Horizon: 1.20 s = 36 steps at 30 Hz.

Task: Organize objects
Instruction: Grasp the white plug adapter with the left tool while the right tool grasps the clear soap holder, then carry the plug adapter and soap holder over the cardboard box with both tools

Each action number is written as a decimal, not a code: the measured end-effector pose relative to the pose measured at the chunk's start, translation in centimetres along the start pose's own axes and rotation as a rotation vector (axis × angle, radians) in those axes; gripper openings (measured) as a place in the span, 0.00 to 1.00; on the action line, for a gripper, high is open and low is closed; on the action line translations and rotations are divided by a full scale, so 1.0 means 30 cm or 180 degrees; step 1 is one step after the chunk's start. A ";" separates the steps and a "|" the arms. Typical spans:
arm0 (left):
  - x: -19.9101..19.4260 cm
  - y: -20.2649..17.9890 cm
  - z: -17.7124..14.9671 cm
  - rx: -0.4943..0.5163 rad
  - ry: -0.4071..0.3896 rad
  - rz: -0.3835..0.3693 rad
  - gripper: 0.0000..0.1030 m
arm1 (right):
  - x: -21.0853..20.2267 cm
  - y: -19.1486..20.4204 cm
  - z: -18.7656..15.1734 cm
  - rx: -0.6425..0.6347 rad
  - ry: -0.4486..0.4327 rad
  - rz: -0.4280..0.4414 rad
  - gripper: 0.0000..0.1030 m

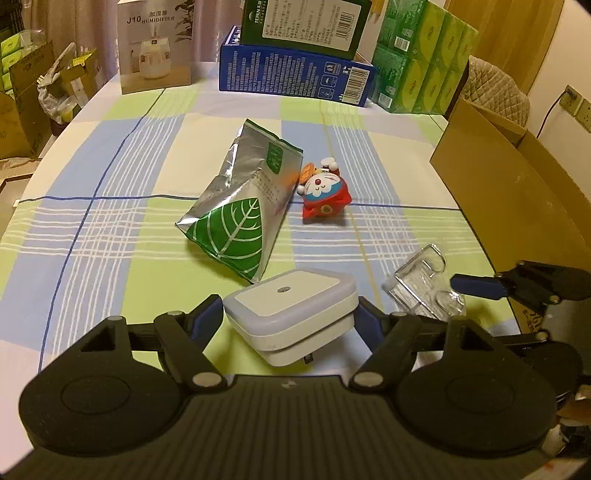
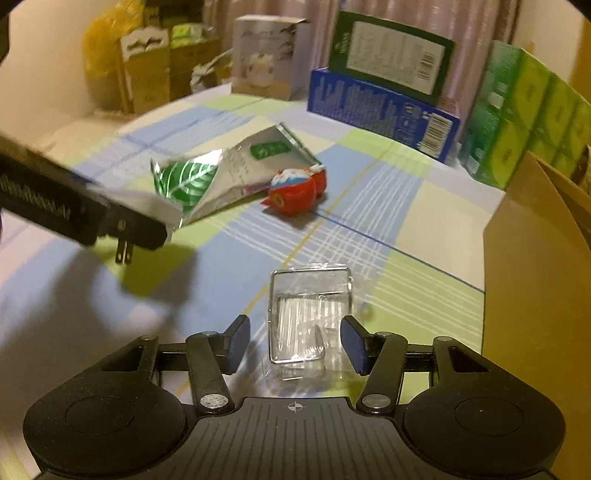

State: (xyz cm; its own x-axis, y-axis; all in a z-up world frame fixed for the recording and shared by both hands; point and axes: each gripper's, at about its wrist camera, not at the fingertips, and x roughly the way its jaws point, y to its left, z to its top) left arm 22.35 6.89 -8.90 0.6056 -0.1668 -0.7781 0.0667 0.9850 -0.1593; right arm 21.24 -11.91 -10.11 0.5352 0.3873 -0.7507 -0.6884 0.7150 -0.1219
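Observation:
My left gripper (image 1: 290, 317) is shut on a white square night-light plug (image 1: 291, 310). In the right wrist view the plug hangs above the checked tablecloth, prongs (image 2: 123, 251) pointing down. My right gripper (image 2: 295, 345) is open, low over the table, with a clear plastic box (image 2: 308, 314) between its fingers and a gap on each side. One blue pad of it (image 1: 476, 287) shows beside the clear box (image 1: 424, 284). Farther off lie a silver pouch with a green leaf (image 1: 240, 206) and a red toy figure (image 1: 323, 195) on its back, touching the pouch.
An open cardboard box (image 1: 517, 192) stands at the table's right edge, close to my right gripper. Along the back are a humidifier carton (image 1: 155, 48), a blue box (image 1: 295, 74) with a green box (image 1: 303, 26) on it, and green tissue packs (image 1: 424, 59).

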 end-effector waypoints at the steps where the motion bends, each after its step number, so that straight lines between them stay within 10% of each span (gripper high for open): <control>1: 0.000 -0.002 0.000 0.0008 0.0002 -0.0008 0.70 | 0.010 0.010 -0.007 -0.0060 0.0035 -0.0017 0.47; 5: 0.005 -0.005 -0.002 0.0029 0.0000 -0.0039 0.70 | 0.025 0.016 -0.022 -0.0020 0.0135 -0.0101 0.27; 36: -0.443 -0.288 -0.055 -0.0021 -0.0428 -0.0199 0.71 | -0.611 -0.053 -0.057 0.1053 -0.0474 -0.0155 0.27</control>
State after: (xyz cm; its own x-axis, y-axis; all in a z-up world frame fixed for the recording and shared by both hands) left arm 12.42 0.52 1.79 0.7012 -0.2199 -0.6782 0.1025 0.9725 -0.2093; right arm 11.68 -21.13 2.75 0.6458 0.4112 -0.6434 -0.4778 0.8749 0.0796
